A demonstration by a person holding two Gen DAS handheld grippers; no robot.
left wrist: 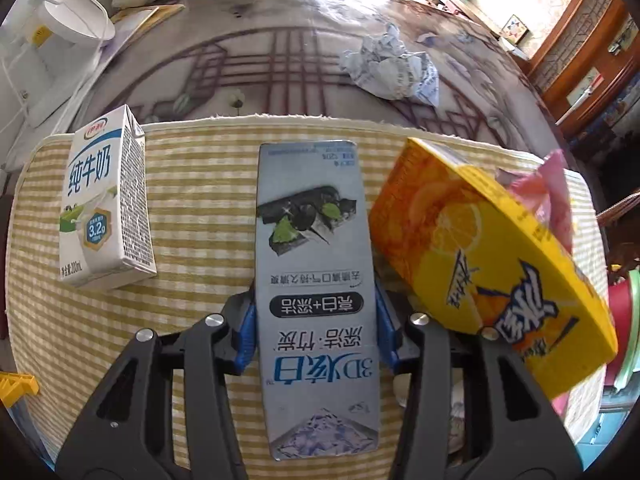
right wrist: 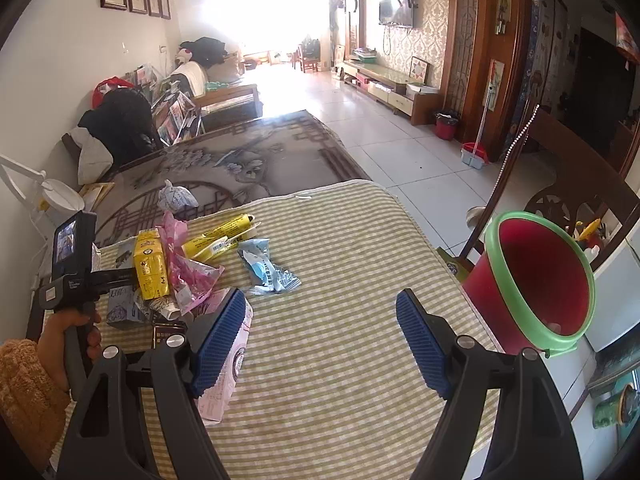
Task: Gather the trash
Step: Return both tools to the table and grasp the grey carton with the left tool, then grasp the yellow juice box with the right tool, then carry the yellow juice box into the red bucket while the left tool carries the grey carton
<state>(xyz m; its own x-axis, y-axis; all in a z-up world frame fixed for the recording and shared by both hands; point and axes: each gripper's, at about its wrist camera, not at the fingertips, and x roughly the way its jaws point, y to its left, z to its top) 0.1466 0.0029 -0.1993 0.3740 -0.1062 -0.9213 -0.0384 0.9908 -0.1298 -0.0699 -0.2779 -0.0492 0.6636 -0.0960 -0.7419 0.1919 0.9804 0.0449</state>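
Checked cloth [left wrist: 192, 216]: L tool [left wrist: 316, 320] clamps toothpaste box [left wrist: 316, 280].

A: Where does the light originate?
B: Daylight floods from the far end of the room [right wrist: 264, 12], well ahead of the right gripper [right wrist: 320, 340], and burns out to white there.
A: And sharpness?
B: The toothpaste box [left wrist: 316, 280] between the left gripper's pads is crisp; the orange carton [left wrist: 492, 256] to its right blurs. Both views bow strongly, with black corners.
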